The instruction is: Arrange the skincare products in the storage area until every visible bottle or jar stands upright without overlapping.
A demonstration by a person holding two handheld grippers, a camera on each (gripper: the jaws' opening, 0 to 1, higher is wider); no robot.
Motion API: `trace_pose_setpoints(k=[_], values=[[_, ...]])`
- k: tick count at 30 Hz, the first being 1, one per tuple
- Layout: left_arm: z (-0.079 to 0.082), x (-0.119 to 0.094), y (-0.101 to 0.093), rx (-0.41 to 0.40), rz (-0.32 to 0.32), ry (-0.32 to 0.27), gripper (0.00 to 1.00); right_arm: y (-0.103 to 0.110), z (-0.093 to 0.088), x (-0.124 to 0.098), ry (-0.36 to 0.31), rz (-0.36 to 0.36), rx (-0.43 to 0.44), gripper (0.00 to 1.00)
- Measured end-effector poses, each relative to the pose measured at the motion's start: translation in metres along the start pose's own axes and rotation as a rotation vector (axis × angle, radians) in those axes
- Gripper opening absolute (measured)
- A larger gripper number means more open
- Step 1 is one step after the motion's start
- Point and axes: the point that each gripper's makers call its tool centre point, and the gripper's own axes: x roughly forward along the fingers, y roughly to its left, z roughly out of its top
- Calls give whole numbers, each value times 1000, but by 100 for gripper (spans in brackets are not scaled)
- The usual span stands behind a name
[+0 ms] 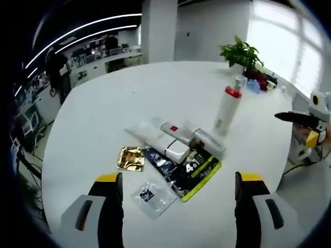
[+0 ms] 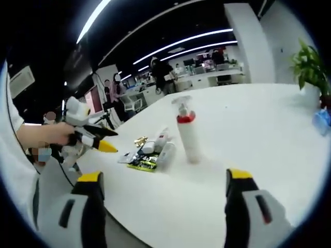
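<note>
A white pump bottle with a red collar [image 1: 227,108] [image 2: 187,132] stands upright on the round white table [image 1: 103,113]. Beside it lie three white tubes or boxes [image 1: 170,144] [image 2: 161,147], flat and touching each other, partly on a black-and-green packet [image 1: 194,173] [image 2: 142,161]. A gold sachet [image 1: 130,158] [image 2: 139,139] and a clear sachet [image 1: 152,197] lie close by. My left gripper [image 1: 181,206] [image 2: 107,139] hovers open just short of the pile. My right gripper [image 2: 165,206] [image 1: 302,124] is open too, off the table's edge, with nothing between its jaws.
A potted plant [image 1: 240,54] [image 2: 310,64] stands at the table's far side with a blue item [image 2: 323,121] next to it. A hand [image 2: 44,134] holds the left gripper. People and desks fill the office behind. Bare tabletop surrounds the pile.
</note>
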Motion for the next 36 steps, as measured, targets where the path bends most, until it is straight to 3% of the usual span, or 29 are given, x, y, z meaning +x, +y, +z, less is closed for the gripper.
trace_pose_setpoints(k=[10, 21, 28, 36], values=[[6, 43, 21, -77, 82, 81, 79, -9, -7, 3, 7, -17, 25, 98], [16, 80, 40, -84, 133, 135, 73, -22, -5, 5, 12, -37, 42, 98], [17, 95, 56, -85, 178, 164, 68, -26, -4, 7, 8, -45, 55, 97], [22, 106, 65, -161, 188, 159, 67, -29, -7, 9, 17, -50, 64, 97]])
